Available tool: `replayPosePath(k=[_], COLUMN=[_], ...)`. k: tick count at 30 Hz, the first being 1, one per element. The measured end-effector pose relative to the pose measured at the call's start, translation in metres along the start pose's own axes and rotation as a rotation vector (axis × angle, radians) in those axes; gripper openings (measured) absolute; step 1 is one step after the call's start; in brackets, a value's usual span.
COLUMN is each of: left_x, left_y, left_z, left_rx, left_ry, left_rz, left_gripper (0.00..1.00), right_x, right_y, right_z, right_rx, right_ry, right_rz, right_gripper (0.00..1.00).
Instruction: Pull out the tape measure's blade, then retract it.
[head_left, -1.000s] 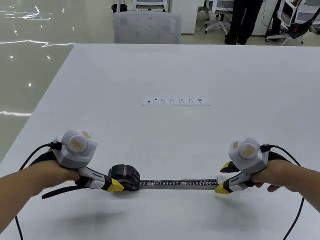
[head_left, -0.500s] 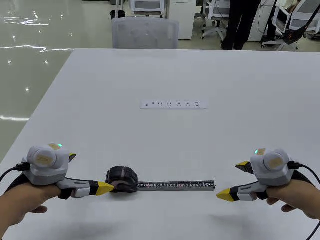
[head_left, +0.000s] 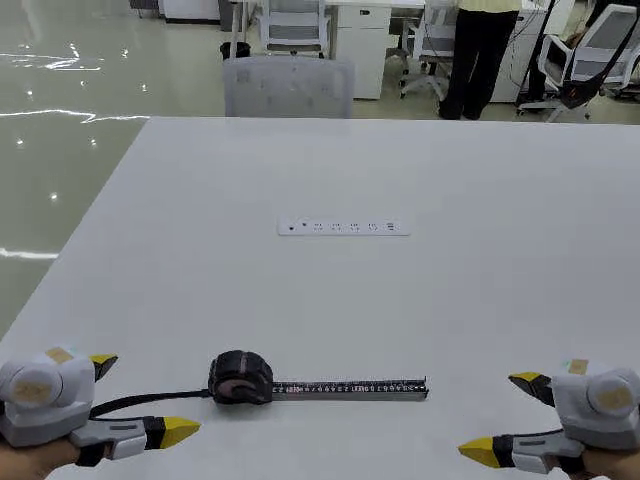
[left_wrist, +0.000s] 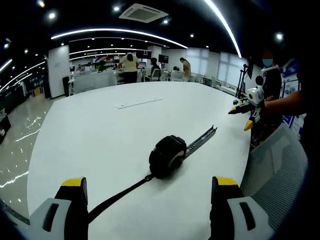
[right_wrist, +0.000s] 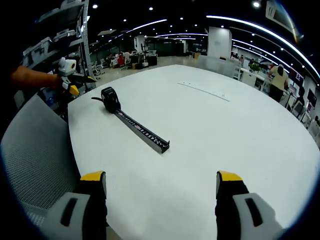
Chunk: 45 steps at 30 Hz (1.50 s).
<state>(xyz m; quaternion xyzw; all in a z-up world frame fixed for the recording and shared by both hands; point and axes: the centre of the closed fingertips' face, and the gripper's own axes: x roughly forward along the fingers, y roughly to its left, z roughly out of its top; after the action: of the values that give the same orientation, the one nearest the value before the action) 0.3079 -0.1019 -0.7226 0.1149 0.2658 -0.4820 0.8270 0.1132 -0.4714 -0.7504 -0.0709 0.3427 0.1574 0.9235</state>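
here, the smooth, matt white table (head_left: 350, 300) carried the tape measure (head_left: 240, 377) near its front edge, between the two grippers and touching neither. its case was a squat, rounded black body with a circular face turned upward in the head view; in the left gripper view (left_wrist: 168, 156) it appeared as a dark, domed lump with a paler band on one side. the blade (head_left: 350, 388) lay drawn out flat on the table, a narrow, straight, dark strip printed with fine pale graduations and ending in a small squared tip. its long axis ran from side to side, roughly parallel to the near table edge, with the case at the left end and the free tip pointing toward the right gripper (head_left: 500, 414). a thin black strap (head_left: 150, 402) trailed from the case toward the left gripper (head_left: 145, 395). both grippers had pale grey moulded bodies and wedge-shaped yellow tips. each was spread wide with nothing between its jaws and sat well apart from the tape. farther back, a flat white power strip (head_left: 343, 227) lay flush in the tabletop, and a grey mesh chair (head_left: 288, 87) stood at the far edge.
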Motion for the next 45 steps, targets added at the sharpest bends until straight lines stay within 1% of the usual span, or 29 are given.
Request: replayPosePath(k=[2,3,5,6,7,8,10,12,16,18,20,24,26,32,35,38,43,45], left_x=[-0.004,-0.005,-0.006,-0.006,-0.007,-0.007,-0.008,-0.01,-0.016,-0.018,-0.019,-0.02,-0.021,-0.02,-0.019,-0.018,-0.018,-0.018], left_y=[-0.008,-0.011,-0.015,-0.017,-0.019,-0.018,-0.016,-0.014,-0.013,-0.014,-0.015,-0.014,-0.014,-0.017,-0.019,-0.023,-0.026,-0.027], left_z=[-0.005,-0.008,-0.015,-0.016,-0.014,-0.011,-0.011,-0.014,-0.019,-0.023,-0.024,-0.025,-0.024,-0.024,-0.023,-0.023,-0.028,-0.028], left_rx=[0.01,0.013,0.037,0.038,0.035,0.026,0.026,0.031,0.029,0.025,0.022,-0.008,-0.007,-0.006,-0.003,-0.001,-0.002,-0.003], left_ry=[0.003,0.003,0.029,0.025,0.014,-0.004,-0.012,-0.02,-0.022,-0.018,-0.019,-0.03,-0.038,-0.034,-0.03,-0.023,0.001,-0.003], left_rz=[-0.008,-0.012,-0.019,-0.024,-0.032,-0.032,-0.026,-0.02,-0.014,-0.014,-0.012,-0.002,0.002,0.004,0.005,0.001,0.004,-0.001], left_gripper=[1.0,1.0,1.0,1.0,1.0,1.0,1.0,1.0,1.0,1.0,1.0,1.0,1.0,1.0,1.0,1.0,1.0,1.0], right_x=[-0.004,-0.005,-0.007,-0.009,-0.01,-0.011,-0.012,-0.014,-0.023,-0.026,-0.028,-0.028,-0.027,-0.026,-0.028,-0.029,-0.03,-0.031], right_y=[0.005,0.005,0.005,0.006,0.007,0.011,0.014,0.016,0.012,0.009,0.009,0.015,0.016,0.017,0.017,0.017,0.017,0.016], right_z=[0.003,0.002,-0.001,-0.002,-0.003,-0.005,-0.012,-0.019,-0.018,-0.02,-0.02,-0.02,-0.019,-0.015,-0.014,-0.017,-0.018,-0.017], right_rx=[0.021,0.024,0.02,0.016,0.015,0.007,-0.001,-0.018,0.008,0.014,0.021,0.012,0.005,-0.007,-0.017,-0.027,-0.042,-0.044], right_ry=[-0.04,-0.044,-0.048,-0.062,-0.08,-0.089,-0.077,-0.054,-0.073,-0.068,-0.079,-0.073,-0.067,-0.078,-0.092,-0.079,-0.063,-0.064], right_rz=[0.002,-0.007,-0.02,-0.025,-0.017,-0.002,-0.002,-0.009,-0.038,-0.055,-0.058,-0.059,-0.063,-0.061,-0.059,-0.058,-0.05,-0.047], right_gripper=[0.97,0.99,1.0,1.0,1.0,0.99,1.0,1.0,1.0,1.0,1.0,1.0,1.0,1.0,1.0,1.0,1.0,1.0])
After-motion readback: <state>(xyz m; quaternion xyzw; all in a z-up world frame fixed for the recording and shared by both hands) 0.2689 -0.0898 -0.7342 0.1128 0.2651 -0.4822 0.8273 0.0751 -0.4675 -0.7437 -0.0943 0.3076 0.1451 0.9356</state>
